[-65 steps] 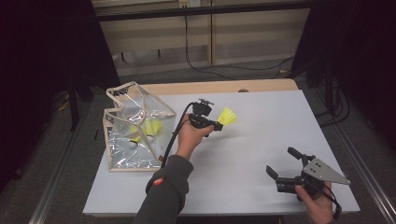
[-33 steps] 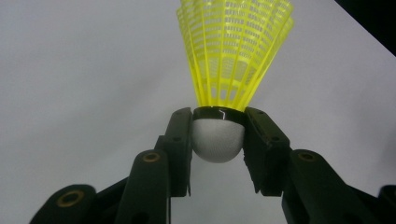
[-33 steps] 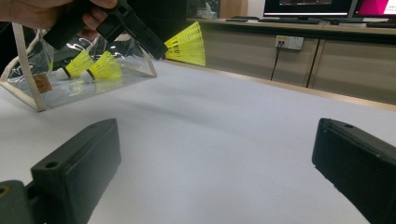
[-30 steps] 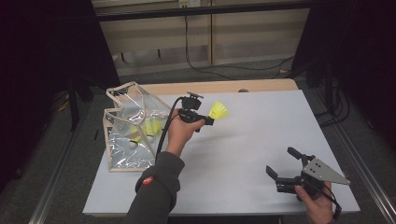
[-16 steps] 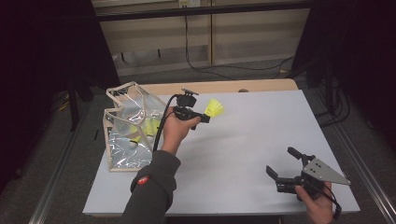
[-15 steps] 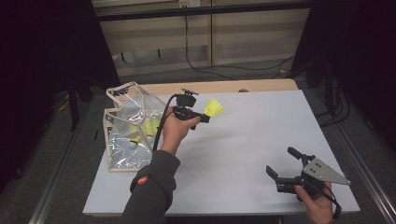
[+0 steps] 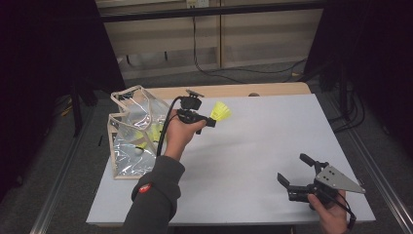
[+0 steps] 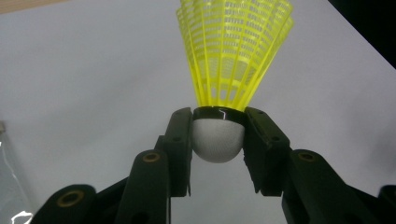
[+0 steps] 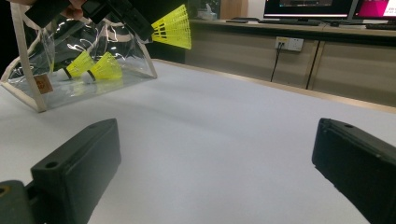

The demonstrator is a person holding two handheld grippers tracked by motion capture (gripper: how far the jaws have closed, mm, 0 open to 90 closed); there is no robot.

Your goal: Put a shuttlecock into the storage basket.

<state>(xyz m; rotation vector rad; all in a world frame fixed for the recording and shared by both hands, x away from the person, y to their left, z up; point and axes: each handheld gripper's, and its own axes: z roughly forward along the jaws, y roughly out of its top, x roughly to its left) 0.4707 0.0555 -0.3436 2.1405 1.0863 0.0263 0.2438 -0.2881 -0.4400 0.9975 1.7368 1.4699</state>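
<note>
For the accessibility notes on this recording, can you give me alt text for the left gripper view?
A yellow shuttlecock stands skirt-up, its white cork clamped between the two black jaws of the left hand-held gripper. Behind it lies a pale table, with a bit of clear bag at the lower left edge.

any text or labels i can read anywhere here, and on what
None can be read.
Orange tag on the clear bag: a mark, too blurred to read.
Red patch on the sleeve: too small to read.
Monitors behind the table: too blurred to read.
Yellow shuttlecock in the left gripper: no print.
</note>
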